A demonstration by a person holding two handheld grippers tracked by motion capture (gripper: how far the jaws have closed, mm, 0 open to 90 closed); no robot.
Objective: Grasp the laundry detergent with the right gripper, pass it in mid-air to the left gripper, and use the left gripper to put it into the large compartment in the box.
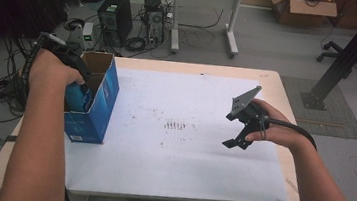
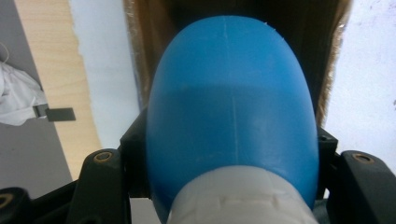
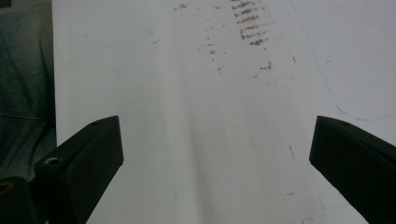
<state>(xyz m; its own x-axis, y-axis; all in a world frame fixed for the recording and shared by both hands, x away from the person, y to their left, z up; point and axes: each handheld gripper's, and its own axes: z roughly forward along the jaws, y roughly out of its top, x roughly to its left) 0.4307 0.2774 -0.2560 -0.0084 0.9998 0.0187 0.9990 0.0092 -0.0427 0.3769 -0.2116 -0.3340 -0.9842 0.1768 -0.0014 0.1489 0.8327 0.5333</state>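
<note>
1. The left gripper [image 2: 229,154] is clamped on a blue bottle [image 2: 231,116] with a white cap, held in the open top of the blue carton [image 1: 97,103].
2. No writing on the bottle or carton can be read.
3. The right gripper [image 3: 212,154] hangs with jaws spread and nothing between them, over the white sheet [image 1: 184,171], which is smudged with dark marks.

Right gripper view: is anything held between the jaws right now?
No, the right gripper has its jaws spread wide apart with just the bare white table sheet between them.
</note>
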